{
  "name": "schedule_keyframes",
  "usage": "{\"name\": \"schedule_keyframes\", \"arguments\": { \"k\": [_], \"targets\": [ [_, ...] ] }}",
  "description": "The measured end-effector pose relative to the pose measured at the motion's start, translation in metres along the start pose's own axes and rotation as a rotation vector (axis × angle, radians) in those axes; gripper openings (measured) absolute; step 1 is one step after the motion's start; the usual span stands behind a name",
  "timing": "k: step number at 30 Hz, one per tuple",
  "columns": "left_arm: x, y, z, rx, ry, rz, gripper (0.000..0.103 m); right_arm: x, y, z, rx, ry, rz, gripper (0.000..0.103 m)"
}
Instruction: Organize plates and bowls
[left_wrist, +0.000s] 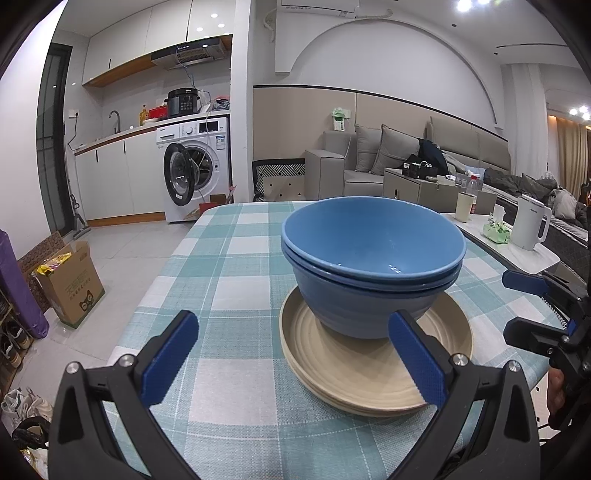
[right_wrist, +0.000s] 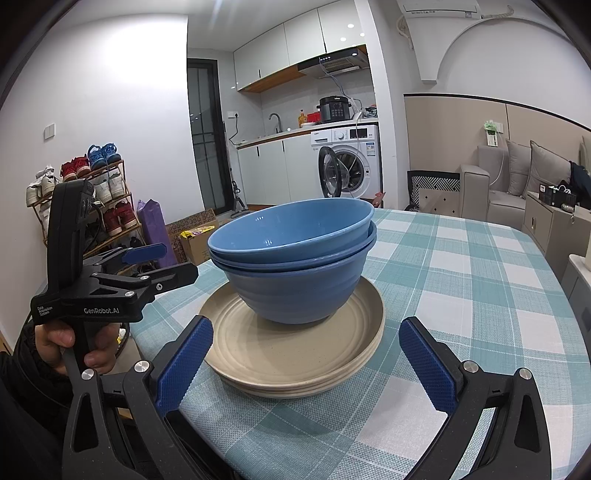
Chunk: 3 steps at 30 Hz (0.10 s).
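Two blue bowls (left_wrist: 373, 258) sit nested on a stack of beige plates (left_wrist: 354, 373) on the checked tablecloth. My left gripper (left_wrist: 291, 354) is open and empty, just in front of the stack, with its right finger over the plate rim. In the right wrist view the same bowls (right_wrist: 295, 254) stand on the plates (right_wrist: 295, 354), and my right gripper (right_wrist: 306, 354) is open and empty, its fingers on either side of the plates' near rim. The right gripper also shows at the right edge of the left wrist view (left_wrist: 532, 306). The left gripper shows at the left of the right wrist view (right_wrist: 162, 264).
The table (left_wrist: 229, 266) has a rounded far edge and a near edge close to both grippers. A side table with a white kettle (left_wrist: 530, 225) and tissue pack stands to the right. A cardboard box (left_wrist: 68, 284) and a shoe rack (right_wrist: 92, 199) are on the floor to the left.
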<state>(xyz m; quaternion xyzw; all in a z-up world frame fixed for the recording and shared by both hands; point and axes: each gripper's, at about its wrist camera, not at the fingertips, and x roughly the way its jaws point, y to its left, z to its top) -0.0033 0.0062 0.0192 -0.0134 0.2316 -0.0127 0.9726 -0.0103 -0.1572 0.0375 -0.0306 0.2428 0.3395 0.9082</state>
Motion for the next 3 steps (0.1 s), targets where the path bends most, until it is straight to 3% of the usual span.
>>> {"name": "schedule_keyframes", "arguments": {
  "k": [3],
  "targets": [
    [-0.0006, -0.0015, -0.0002, 0.009, -0.004, 0.002, 0.103, -0.0003, 0.0001, 0.0001, 0.0, -0.001, 0.0, 0.102]
  ]
}}
